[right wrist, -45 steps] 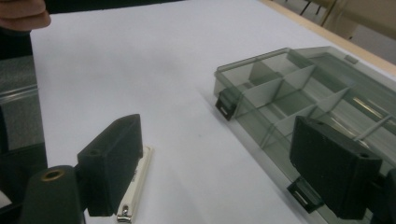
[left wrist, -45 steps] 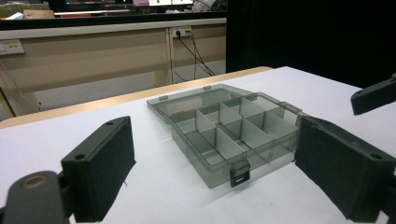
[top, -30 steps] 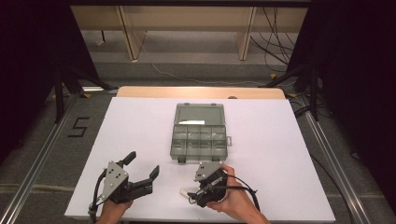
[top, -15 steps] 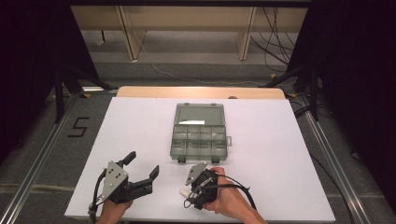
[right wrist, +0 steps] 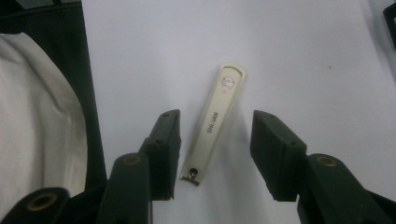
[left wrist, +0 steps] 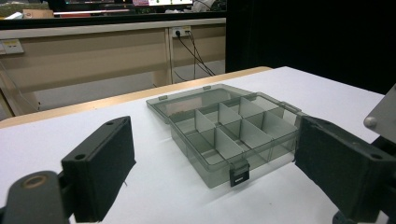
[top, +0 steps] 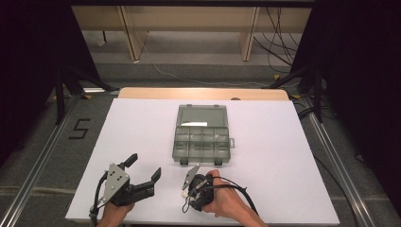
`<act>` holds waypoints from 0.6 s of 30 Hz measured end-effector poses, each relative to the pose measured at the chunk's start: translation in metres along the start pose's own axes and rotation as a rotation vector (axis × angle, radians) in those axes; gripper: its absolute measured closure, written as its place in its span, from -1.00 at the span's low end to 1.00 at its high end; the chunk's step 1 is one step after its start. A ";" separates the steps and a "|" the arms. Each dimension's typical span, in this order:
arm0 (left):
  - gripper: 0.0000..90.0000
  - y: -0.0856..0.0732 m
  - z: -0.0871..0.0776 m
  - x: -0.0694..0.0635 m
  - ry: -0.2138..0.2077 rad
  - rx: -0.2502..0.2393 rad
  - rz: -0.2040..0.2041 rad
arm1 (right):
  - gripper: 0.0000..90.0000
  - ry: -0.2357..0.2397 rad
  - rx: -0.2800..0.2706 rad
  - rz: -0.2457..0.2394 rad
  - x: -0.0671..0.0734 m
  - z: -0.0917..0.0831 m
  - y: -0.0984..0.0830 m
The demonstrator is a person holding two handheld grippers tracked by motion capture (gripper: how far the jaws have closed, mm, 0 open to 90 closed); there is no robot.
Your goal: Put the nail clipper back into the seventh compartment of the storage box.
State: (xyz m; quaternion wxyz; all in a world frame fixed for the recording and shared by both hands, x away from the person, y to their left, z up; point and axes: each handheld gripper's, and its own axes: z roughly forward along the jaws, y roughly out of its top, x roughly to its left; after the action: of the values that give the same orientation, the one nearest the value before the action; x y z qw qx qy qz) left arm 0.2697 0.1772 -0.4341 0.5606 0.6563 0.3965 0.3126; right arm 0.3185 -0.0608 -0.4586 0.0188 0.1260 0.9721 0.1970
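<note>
Near the front edge of the counter (top: pixel 283 156), the right hand-held gripper (right wrist: pixel 215 154) pointed down over a cream nail clipper (right wrist: pixel 214 126); its jaws had just been closing, stood either side of the clipper, and did not touch it. Left of it, the left hand-held gripper (top: pixel 144 166) stood wide open, holding nothing. Beyond both, mid-counter, lay an open grey compartment box (top: pixel 202 142).

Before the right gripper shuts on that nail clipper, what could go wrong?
1. The nail clipper lies flat and thin on the white table; the right gripper, whose jaws have just been closing around it without touching yet, may skid over it.
2. It sits nearer one pad, so it may twist.
3. The open organiser box is close ahead.
</note>
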 end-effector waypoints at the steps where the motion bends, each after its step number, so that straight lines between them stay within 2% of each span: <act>1: -0.74 0.000 0.000 0.000 0.000 0.000 0.000 | 0.21 0.000 0.000 0.000 0.000 0.000 0.000; 4: -0.74 0.000 0.000 0.000 0.000 0.000 0.001 | 0.32 0.002 0.018 -0.010 0.001 0.003 0.002; 12: -0.74 0.000 0.000 0.000 0.001 -0.002 -0.003 | 0.44 0.001 0.064 -0.012 0.000 0.007 0.005; 13: -0.74 0.000 0.000 0.000 0.001 -0.002 -0.002 | 0.48 -0.002 0.067 0.000 0.001 0.007 0.006; 16: -0.74 0.000 -0.001 0.000 0.002 -0.002 -0.002 | 0.53 -0.021 0.086 -0.001 0.002 0.007 0.008; 18: -0.74 0.000 -0.001 0.000 0.001 -0.003 -0.002 | 0.56 -0.013 0.086 -0.014 0.002 0.008 0.009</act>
State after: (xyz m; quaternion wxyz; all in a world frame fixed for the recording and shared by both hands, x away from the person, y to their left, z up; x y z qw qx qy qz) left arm 0.2692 0.1773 -0.4337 0.5617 0.6548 0.3970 0.3133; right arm 0.3196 -0.0497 -0.4621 0.0212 0.1213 0.9804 0.1540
